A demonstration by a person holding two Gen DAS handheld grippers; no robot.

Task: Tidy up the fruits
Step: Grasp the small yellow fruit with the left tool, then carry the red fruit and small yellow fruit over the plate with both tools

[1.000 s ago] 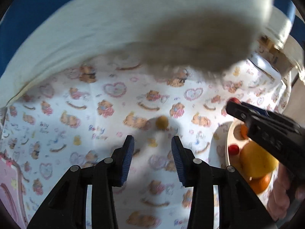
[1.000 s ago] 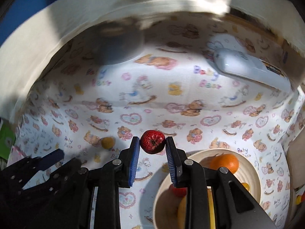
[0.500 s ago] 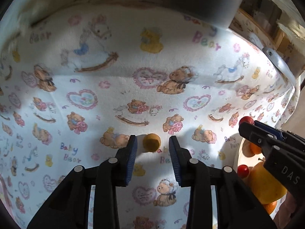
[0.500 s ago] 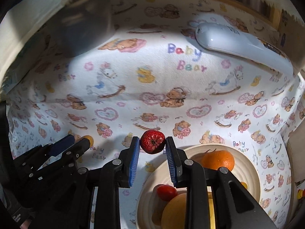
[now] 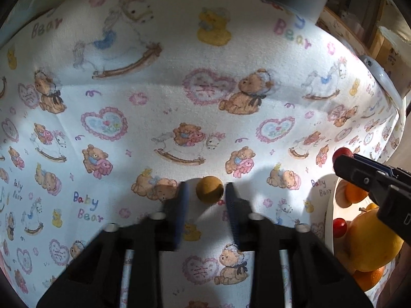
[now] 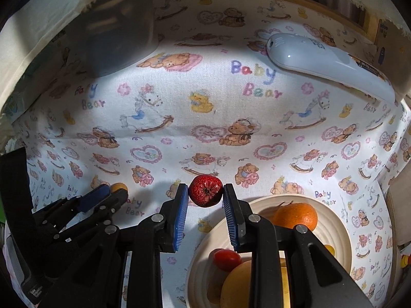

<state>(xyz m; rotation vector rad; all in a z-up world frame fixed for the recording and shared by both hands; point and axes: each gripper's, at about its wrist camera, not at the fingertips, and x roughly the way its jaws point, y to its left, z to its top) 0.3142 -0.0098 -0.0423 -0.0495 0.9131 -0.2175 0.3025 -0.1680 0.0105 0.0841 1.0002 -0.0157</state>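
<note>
A small round yellow-brown fruit (image 5: pixel 209 189) lies on the teddy-bear cloth between the tips of my left gripper (image 5: pixel 206 195), which is open and blurred; it is partly hidden behind the left gripper (image 6: pixel 102 195) in the right wrist view (image 6: pixel 119 186). My right gripper (image 6: pixel 205 192) is shut on a red strawberry (image 6: pixel 205 191) and holds it just left of and above the cream bowl (image 6: pixel 344 233). The bowl holds an orange (image 6: pixel 295 217), a cherry tomato (image 6: pixel 227 256) and a large yellow fruit (image 6: pixel 239 285). The right gripper (image 5: pixel 346 161) also shows in the left wrist view.
A white remote-like device (image 6: pixel 326 61) lies at the back right of the cloth. A dark grey object (image 6: pixel 115 30) stands at the back left. A cream cloth edge (image 6: pixel 30 33) borders the left side. Wooden furniture (image 5: pixel 380 41) is at the far right.
My left gripper has come down and forward until the small yellow-brown fruit sits between its fingertips. My right gripper has carried the strawberry closer to the bowl's left rim.
</note>
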